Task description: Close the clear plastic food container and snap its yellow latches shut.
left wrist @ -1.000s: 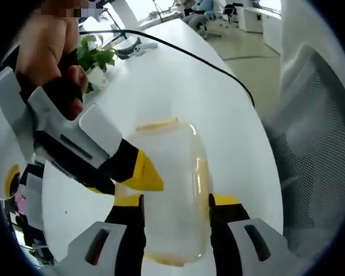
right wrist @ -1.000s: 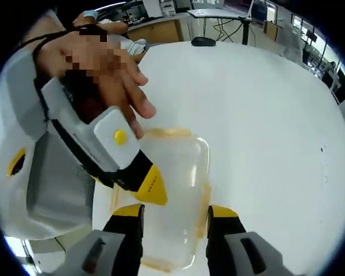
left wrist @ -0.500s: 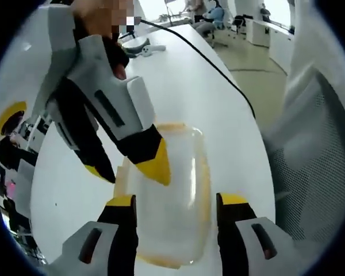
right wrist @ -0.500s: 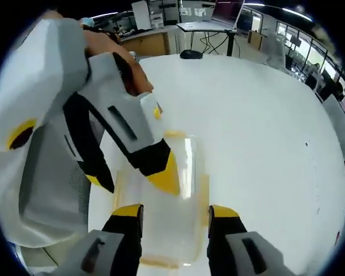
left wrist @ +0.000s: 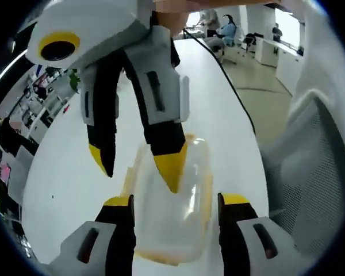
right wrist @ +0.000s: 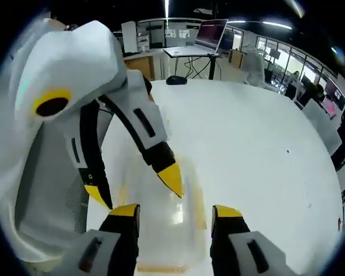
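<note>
A broad, smooth white table (left wrist: 63, 178) in a bright open office, a black cable (left wrist: 233, 92) trailing across it. On it lies the clear plastic food container with yellow latches (left wrist: 178, 221), glossy and rounded. The left gripper (left wrist: 175, 201) straddles it, jaws spread wide. The right gripper (right wrist: 173, 211) too, jaws apart, one yellow tip over the lid. A grey mesh chair (left wrist: 310, 172) stands beside the table.
</note>
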A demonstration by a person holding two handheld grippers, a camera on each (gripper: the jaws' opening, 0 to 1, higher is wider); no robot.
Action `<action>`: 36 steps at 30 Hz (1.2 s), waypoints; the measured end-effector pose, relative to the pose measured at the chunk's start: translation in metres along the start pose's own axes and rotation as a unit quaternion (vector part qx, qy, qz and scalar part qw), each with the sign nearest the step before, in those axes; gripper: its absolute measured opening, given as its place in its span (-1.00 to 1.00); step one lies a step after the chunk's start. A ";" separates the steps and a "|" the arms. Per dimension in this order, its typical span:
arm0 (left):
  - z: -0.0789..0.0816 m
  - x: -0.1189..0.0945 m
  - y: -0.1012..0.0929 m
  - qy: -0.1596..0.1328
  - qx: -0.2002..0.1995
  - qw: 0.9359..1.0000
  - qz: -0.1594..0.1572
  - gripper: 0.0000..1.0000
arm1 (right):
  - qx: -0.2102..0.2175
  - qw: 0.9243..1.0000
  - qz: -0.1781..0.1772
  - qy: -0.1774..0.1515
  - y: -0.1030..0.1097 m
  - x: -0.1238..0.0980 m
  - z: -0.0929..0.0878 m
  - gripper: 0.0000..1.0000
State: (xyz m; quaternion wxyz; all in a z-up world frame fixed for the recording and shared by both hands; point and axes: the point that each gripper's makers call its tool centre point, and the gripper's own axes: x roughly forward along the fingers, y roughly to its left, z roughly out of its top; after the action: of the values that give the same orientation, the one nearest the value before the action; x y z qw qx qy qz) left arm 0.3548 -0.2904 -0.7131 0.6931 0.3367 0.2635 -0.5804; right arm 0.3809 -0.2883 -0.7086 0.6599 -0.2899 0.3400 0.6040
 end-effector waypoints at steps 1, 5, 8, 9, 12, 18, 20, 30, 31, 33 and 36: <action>-0.001 -0.001 0.001 -0.001 -0.005 1.000 0.001 0.14 | 0.000 1.000 -0.004 -0.002 0.001 0.000 -0.003 -0.01; -0.012 -0.006 0.010 -0.014 -0.050 0.999 0.018 0.22 | 0.015 1.000 -0.015 -0.015 0.006 -0.002 -0.017 0.14; -0.018 -0.010 0.017 -0.021 -0.065 0.997 0.027 0.25 | 0.031 0.999 -0.022 -0.025 0.008 -0.006 -0.027 0.19; -0.021 -0.012 0.019 -0.023 -0.073 0.997 0.029 0.28 | 0.034 0.999 -0.027 -0.031 0.008 -0.007 -0.028 0.22; -0.027 -0.017 0.026 -0.036 -0.089 0.995 0.041 0.43 | 0.050 0.997 -0.034 -0.039 0.007 -0.011 -0.035 0.27; -0.036 -0.021 0.027 -0.047 -0.115 0.991 0.038 0.54 | 0.064 0.996 -0.041 -0.047 0.008 -0.013 -0.041 0.33; -0.037 -0.020 0.024 -0.044 -0.112 0.992 0.030 0.55 | 0.065 0.996 -0.039 -0.048 0.011 -0.012 -0.042 0.37; -0.049 -0.002 0.018 0.009 -0.047 0.999 -0.009 0.53 | 0.004 0.999 -0.035 0.016 0.015 0.003 -0.059 0.55; -0.049 0.000 0.018 0.010 -0.044 0.999 -0.012 0.54 | 0.001 0.999 -0.035 0.018 0.013 0.004 -0.059 0.54; -0.048 0.003 0.017 0.015 -0.039 0.999 -0.017 0.54 | 0.006 0.999 -0.031 0.022 0.011 0.006 -0.059 0.53; -0.050 0.007 0.018 0.024 -0.026 0.999 -0.019 0.53 | 0.008 0.999 -0.030 0.029 0.008 0.009 -0.062 0.51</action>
State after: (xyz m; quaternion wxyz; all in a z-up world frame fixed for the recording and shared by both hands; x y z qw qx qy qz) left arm 0.3748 -0.2542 -0.7471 0.6836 0.3277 0.3016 -0.5783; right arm 0.3668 -0.3313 -0.7523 0.6699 -0.3119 0.3554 0.5724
